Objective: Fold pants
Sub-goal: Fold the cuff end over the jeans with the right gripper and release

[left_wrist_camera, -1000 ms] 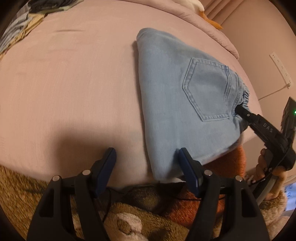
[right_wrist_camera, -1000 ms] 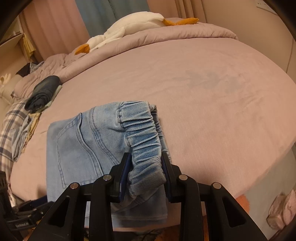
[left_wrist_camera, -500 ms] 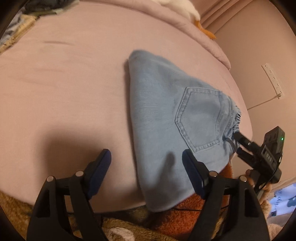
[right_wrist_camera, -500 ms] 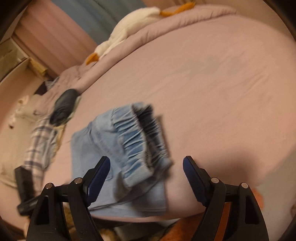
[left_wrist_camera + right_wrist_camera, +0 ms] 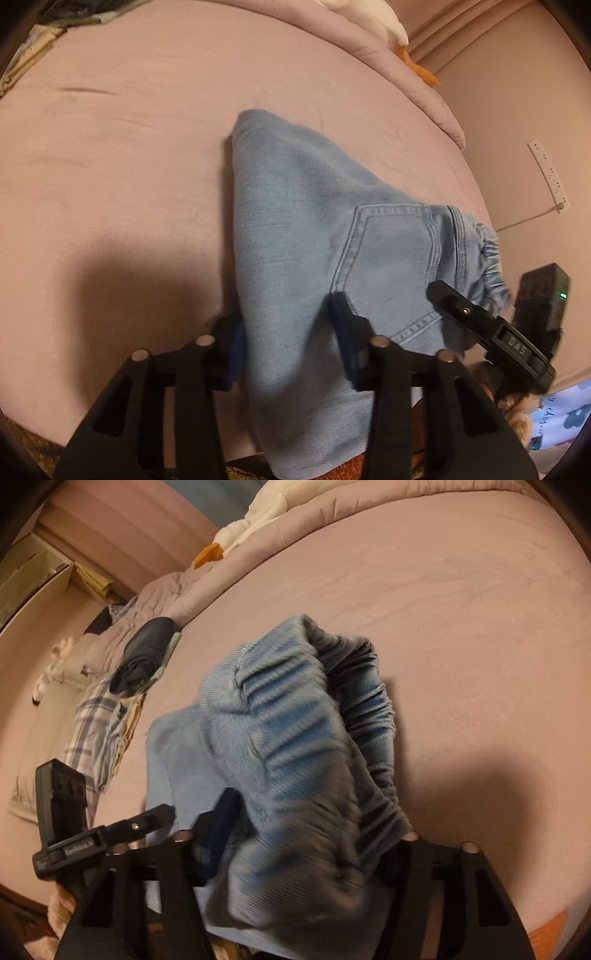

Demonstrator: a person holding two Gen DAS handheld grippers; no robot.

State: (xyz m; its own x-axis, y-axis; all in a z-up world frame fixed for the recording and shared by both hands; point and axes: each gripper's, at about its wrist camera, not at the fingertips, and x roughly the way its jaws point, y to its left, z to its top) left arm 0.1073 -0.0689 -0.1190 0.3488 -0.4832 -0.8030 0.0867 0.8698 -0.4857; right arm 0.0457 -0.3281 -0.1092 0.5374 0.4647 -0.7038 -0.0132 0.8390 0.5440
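Note:
Light blue folded jeans (image 5: pixel 310 236) lie on the pink bed (image 5: pixel 118 155) near its front edge, back pocket up. My left gripper (image 5: pixel 291 332) is shut on the near folded edge of the jeans, with cloth bunched between its blue pads. My right gripper (image 5: pixel 306 845) is closed around the gathered elastic waistband (image 5: pixel 314 738), which bulges up between its fingers. The right gripper also shows in the left wrist view (image 5: pixel 480 317) at the waistband end.
A pile of plaid and dark folded clothes (image 5: pixel 122 686) lies at the bed's left side. A white plush goose (image 5: pixel 255 520) rests on the rolled duvet at the head. A wall with a power strip (image 5: pixel 546 166) stands to the right.
Both grippers were open half a second ago. They have moved in and closed on the jeans, left on the folded edge, right on the waistband.

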